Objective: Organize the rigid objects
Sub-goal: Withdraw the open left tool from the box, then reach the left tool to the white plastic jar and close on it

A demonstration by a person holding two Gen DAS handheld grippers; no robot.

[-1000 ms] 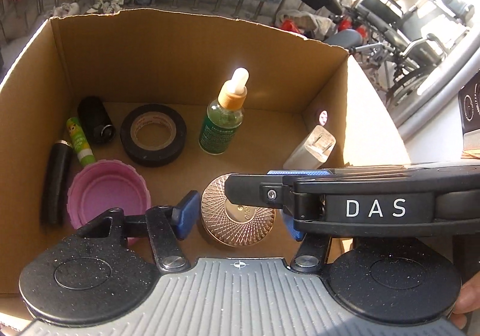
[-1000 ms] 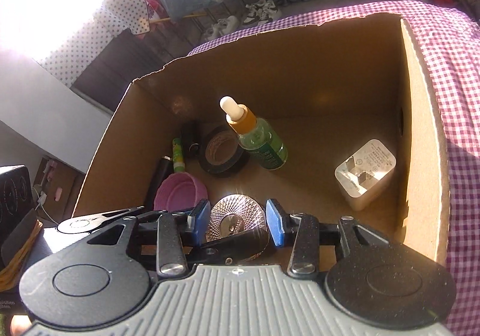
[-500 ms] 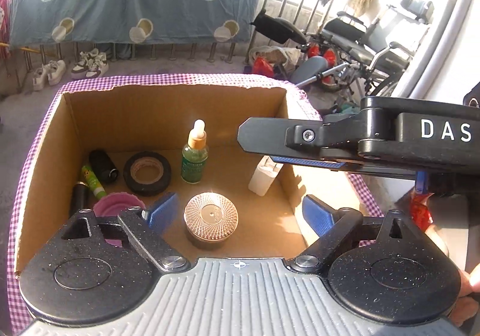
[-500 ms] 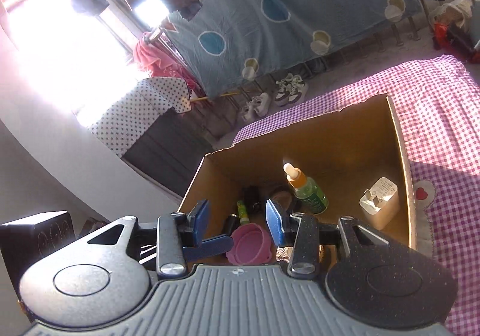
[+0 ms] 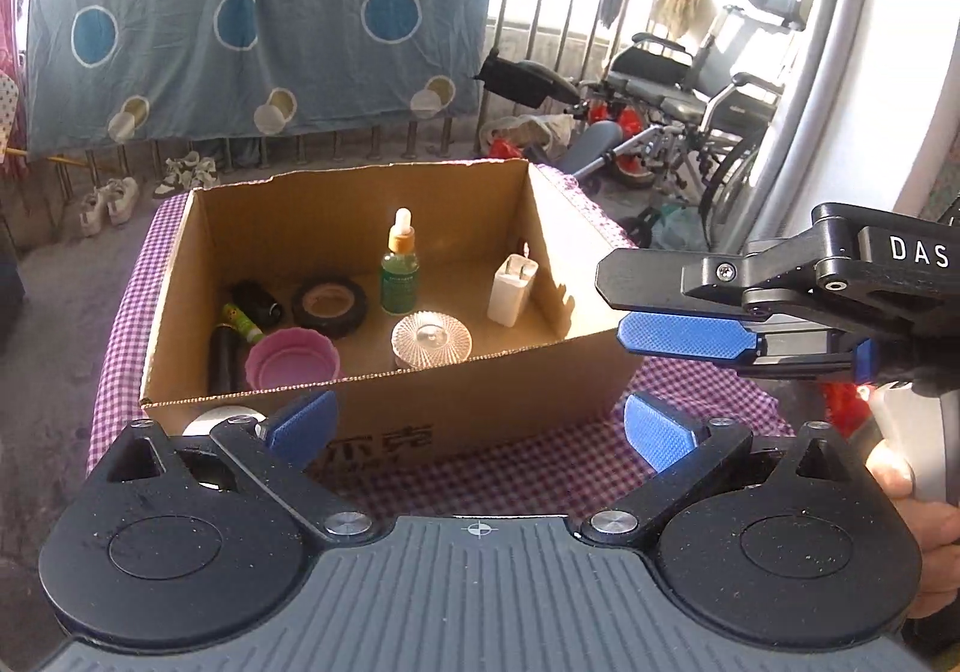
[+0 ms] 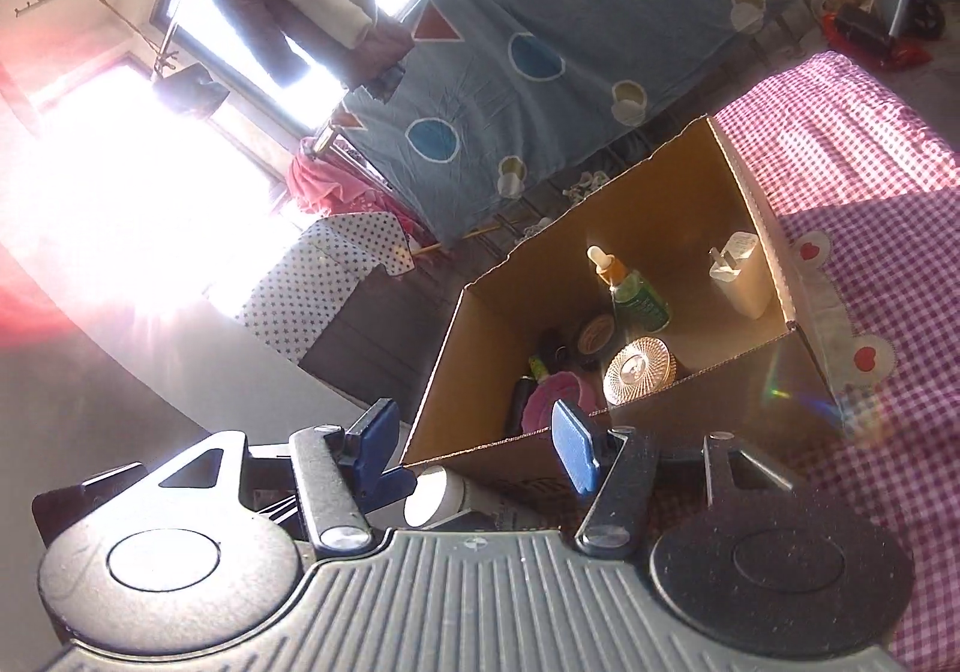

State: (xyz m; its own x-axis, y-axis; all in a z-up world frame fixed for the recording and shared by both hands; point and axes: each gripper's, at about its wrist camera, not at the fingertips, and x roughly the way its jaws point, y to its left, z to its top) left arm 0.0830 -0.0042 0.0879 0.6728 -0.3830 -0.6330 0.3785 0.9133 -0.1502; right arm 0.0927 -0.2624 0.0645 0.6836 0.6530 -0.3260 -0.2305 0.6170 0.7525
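My left gripper [image 5: 477, 420], jaws just opened wide and empty, sits nearest the white-capped tube [image 5: 213, 426]; it lies outside the cardboard box [image 5: 384, 408], low-left of that claw, axis crosswise. My right gripper [image 6: 474, 447], half-open, holds nothing.

A home balcony: bedsheet [image 5: 252, 30] drying on railing [image 5: 558, 12], shoes [image 5: 108, 198], wheelchair [image 5: 708, 96].

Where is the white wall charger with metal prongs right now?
In both wrist views, the white wall charger stands inside the cardboard box, near its right wall, right of the green dropper bottle.
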